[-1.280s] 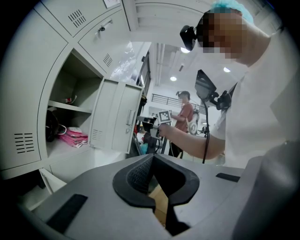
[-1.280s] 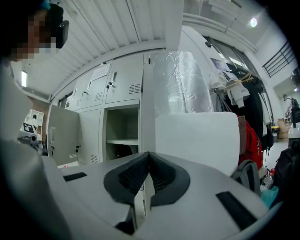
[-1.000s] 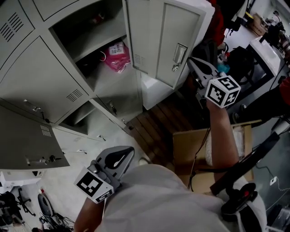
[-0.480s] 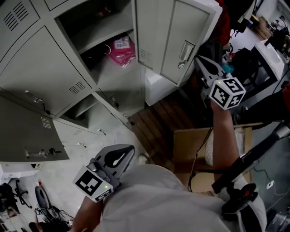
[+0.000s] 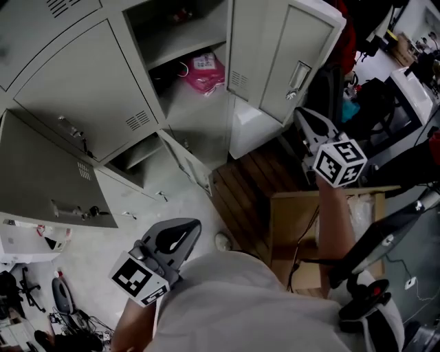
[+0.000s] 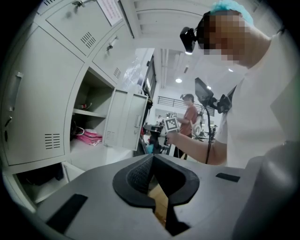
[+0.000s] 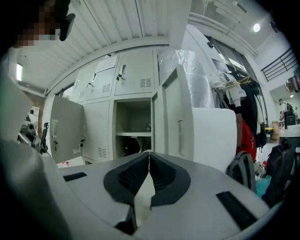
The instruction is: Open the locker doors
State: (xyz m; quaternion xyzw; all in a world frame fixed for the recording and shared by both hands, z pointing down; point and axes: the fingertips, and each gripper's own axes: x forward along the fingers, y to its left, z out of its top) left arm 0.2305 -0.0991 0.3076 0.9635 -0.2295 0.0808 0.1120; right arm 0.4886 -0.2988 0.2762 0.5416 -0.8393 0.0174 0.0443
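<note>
Room: cluttered workshop; grey lockers (image 5: 41, 20) over a pale floor (image 5: 103, 240), with a box (image 5: 285, 213) to their right.
Doors open: right door (image 5: 285, 62) and far-left door (image 5: 48, 185) are swung out from the lockers. A low door (image 5: 185, 161) also stands out. A pink bag (image 5: 203, 72) lies in the open bay.
Doors shut: middle door (image 5: 89, 96), left of the bag's bay, with its latch (image 5: 71, 128); also the top doors (image 7: 136, 77).
Right tool (image 5: 306, 120): jaws pressed together and empty, near the right door and not touching it.
Left tool (image 5: 189, 230): jaws together with nothing between them, held low and well apart from the lockers.
Step in hand (judged): approach to the next shut door.
Method: part the jaws before arrival. Close squarely on the latch. Pull along the hinge arc, not straight back.
Risk: a glancing grip may slip off the small latch, and the doors already swung out crowd the approach.
</note>
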